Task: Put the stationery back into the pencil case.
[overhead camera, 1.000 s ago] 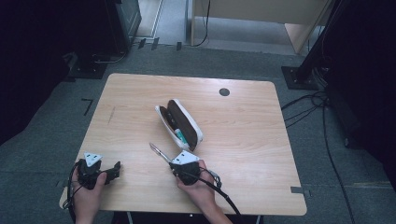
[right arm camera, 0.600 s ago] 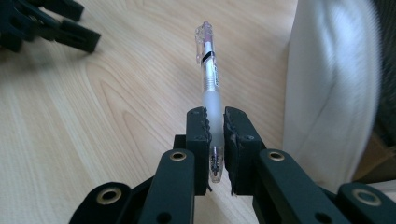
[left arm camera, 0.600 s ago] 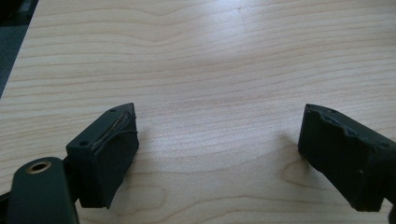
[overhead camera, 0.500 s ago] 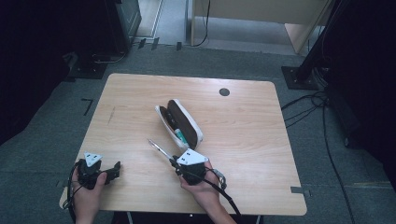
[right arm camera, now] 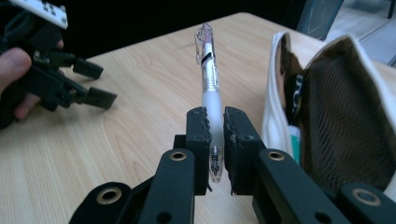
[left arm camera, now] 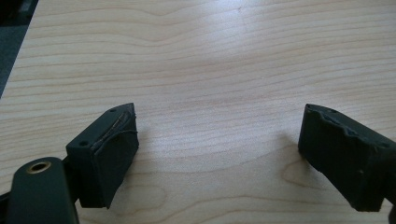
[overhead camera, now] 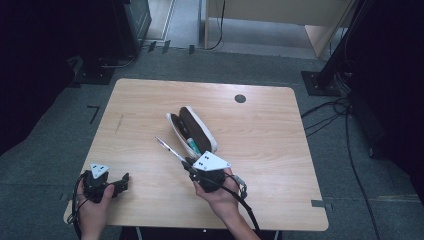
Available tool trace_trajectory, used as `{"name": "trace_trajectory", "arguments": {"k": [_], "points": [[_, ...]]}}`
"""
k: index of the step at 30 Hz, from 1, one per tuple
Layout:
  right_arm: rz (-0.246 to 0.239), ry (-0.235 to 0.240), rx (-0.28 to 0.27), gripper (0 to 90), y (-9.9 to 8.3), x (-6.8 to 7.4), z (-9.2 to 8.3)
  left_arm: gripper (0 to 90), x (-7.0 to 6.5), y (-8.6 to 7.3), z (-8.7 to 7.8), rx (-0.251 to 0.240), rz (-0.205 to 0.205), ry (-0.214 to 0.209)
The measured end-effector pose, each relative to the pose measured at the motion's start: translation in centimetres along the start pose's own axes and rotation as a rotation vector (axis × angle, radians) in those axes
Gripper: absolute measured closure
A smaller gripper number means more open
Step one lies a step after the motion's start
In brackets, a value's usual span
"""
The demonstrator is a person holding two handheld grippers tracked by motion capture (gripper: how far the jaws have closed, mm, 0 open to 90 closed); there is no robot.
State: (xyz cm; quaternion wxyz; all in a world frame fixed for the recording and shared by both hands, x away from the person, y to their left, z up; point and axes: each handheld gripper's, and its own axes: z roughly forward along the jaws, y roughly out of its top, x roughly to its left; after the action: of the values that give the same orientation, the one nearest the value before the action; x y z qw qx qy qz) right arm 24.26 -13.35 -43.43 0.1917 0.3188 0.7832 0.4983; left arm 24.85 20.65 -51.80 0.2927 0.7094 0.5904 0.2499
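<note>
Clamping a clear pen [right arm camera: 208,93] by its lower end, the right gripper [right arm camera: 214,140] has its jaws pressed narrow on the barrel, just beside the open pouch [overhead camera: 192,131] lying mid-tabletop [overhead camera: 280,150]. From the gripper the pen slants up, off the wood, alongside the pouch. Well apart from the pouch, the left gripper [left arm camera: 217,154] has its jaws wide, with bare wood between them.

Both tongs, left tongs [overhead camera: 121,182] and right tongs [overhead camera: 188,164], are black, each topped by a grey three-cornered plate with dark dots, with brass-ringed screw holes, worn rubber pads [left arm camera: 112,144], trailing black cables, and bare forearms.
</note>
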Motion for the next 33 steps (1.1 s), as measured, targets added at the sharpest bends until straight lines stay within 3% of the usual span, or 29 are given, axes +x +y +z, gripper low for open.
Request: {"name": "trace_trajectory", "arguments": {"k": [11,22,26,33], "points": [[-0.01,-0.032,-0.049,81.3,1.9,-1.0,-1.1,12.2,0.0,0.0,0.0,0.0,0.0,-0.001],[0.022,-0.09,-0.085,81.3,2.8,-2.9,-1.8,12.0,0.0,0.0,0.0,0.0,0.002,-0.005],[0.036,-0.125,-0.076,81.3,2.6,-3.8,-1.4,11.9,0.0,0.0,0.0,-0.001,0.002,-0.006],[0.051,-0.18,-0.014,81.3,1.5,-4.7,0.3,11.9,0.0,0.0,0.0,-0.002,0.002,-0.005]]}}
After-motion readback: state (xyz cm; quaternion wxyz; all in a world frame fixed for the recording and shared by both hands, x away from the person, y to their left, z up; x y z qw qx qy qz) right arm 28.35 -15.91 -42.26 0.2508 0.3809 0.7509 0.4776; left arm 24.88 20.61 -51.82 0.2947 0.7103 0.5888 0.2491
